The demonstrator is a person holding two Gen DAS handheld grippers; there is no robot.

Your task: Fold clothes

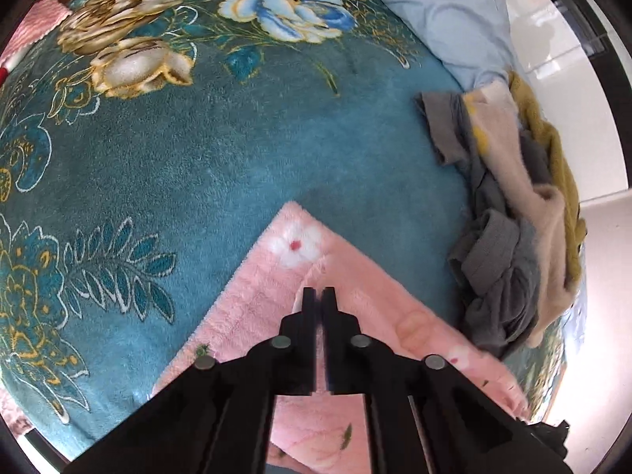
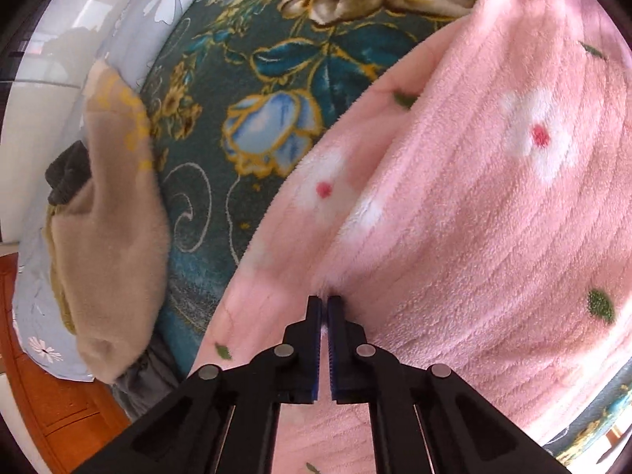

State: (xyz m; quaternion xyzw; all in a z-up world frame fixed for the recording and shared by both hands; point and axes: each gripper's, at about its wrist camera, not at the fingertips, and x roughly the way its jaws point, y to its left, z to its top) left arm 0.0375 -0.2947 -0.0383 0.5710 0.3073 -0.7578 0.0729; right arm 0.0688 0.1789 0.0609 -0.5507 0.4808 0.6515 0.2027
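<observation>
A pink fleece garment [image 1: 252, 308] with white flowers lies on a teal floral blanket [image 1: 221, 150], one corner pointing away from me. My left gripper [image 1: 319, 295] is shut on a raised fold near that corner, with pink cloth showing between the two black fingers. In the right wrist view the same pink garment [image 2: 474, 205] fills the right half, rumpled into ridges. My right gripper [image 2: 324, 302] is shut on a puckered fold of it, the cloth bunching just ahead of the blue-padded fingertips.
A heap of other clothes [image 1: 509, 213], grey, beige and mustard, sits at the blanket's right edge by a pale blue pillow [image 1: 446, 15]. The right wrist view shows the beige garment [image 2: 110, 237] at left, and wooden furniture [image 2: 51, 407] below it.
</observation>
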